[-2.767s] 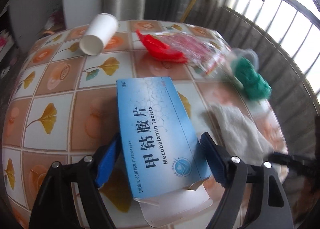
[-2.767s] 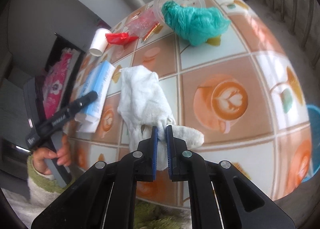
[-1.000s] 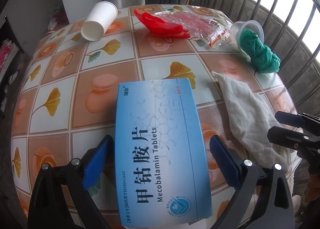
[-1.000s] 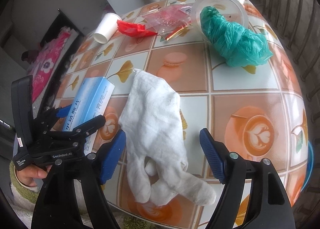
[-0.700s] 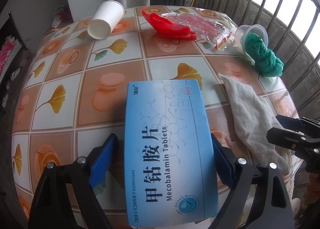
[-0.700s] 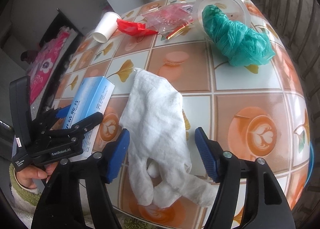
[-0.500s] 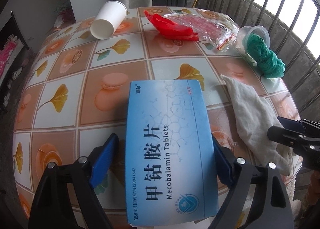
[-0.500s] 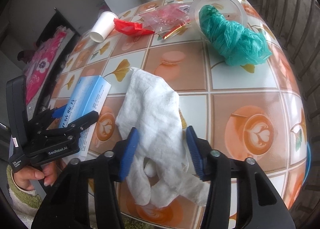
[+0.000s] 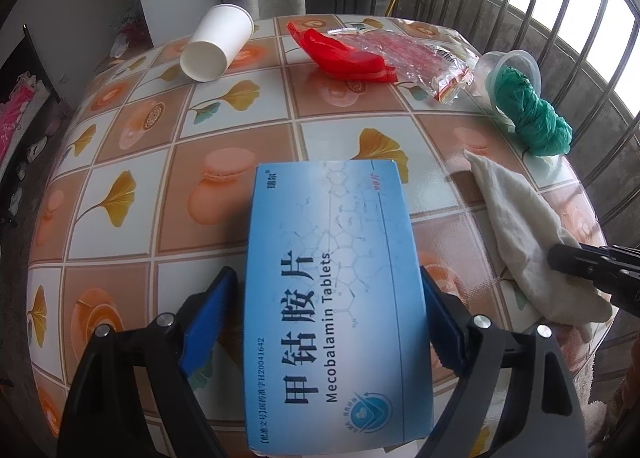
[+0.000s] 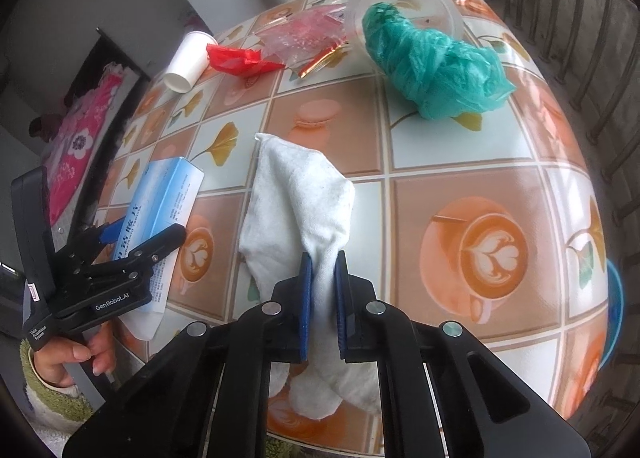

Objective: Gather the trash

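Two hand-held grippers are busy: the right hand-held gripper [image 10: 322, 290] is closing, its blue pads pinching the white glove [image 10: 296, 194] at six o'clock on the desk [image 10: 460, 146]. At eight o'clock, the left hand-held gripper [image 9: 326, 322] clamps the blue tablet box [image 9: 332, 290].

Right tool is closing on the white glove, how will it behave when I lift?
The white glove bunches between the closing right tool, so it is probably floppy and will dangle. Likely light. Its loose fingers overhang the table edge and may swing.
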`<state>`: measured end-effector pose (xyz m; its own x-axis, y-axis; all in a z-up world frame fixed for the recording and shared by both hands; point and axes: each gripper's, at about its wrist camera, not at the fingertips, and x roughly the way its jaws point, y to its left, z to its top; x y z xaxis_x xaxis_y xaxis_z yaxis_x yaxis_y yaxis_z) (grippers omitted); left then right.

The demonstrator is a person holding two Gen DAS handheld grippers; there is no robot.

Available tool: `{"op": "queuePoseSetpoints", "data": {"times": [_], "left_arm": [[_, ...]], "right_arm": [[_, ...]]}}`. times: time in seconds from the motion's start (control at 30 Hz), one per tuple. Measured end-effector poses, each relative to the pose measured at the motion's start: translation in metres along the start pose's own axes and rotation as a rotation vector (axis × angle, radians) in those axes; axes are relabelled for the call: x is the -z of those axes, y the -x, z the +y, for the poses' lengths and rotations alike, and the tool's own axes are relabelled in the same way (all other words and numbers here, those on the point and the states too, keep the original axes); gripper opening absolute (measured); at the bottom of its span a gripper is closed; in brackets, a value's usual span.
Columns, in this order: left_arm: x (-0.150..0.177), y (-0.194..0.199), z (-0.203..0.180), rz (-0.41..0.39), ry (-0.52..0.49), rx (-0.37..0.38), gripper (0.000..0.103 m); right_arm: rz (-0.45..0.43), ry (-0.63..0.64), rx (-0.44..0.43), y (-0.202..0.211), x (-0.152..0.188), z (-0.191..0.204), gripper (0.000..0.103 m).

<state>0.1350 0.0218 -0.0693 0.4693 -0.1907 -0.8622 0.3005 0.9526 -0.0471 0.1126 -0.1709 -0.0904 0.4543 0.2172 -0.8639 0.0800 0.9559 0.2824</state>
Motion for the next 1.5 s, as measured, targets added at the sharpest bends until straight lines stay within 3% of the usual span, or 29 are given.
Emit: {"op": "queuePoseSetpoints", "data": {"times": [0.6, 0.9, 1.03, 1.23, 1.5], "left_arm": [[0.007, 0.007, -0.004, 0.017, 0.028, 0.039, 0.085], [0.006, 0.008, -0.004, 0.004, 0.036, 0.031, 0.085], [0.002, 0.006, -0.001, 0.01, 0.042, 0.042, 0.086], [-0.003, -0.002, -0.004, 0.006, 0.023, 0.013, 0.091], [-0.005, -0.002, -0.007, -0.007, 0.006, -0.014, 0.093]], "right_arm": [[-0.006, -0.089, 0.007, 0.019, 0.012, -0.029, 0.008], [-0.019, -0.093, -0.021, 0.025, 0.011, -0.03, 0.014], [-0.028, -0.093, -0.043, 0.028, 0.009, -0.027, 0.027], [-0.053, 0.023, -0.021, 0.03, 0.007, 0.001, 0.064], [-0.073, 0.096, 0.061, 0.026, 0.008, 0.011, 0.07]]}}
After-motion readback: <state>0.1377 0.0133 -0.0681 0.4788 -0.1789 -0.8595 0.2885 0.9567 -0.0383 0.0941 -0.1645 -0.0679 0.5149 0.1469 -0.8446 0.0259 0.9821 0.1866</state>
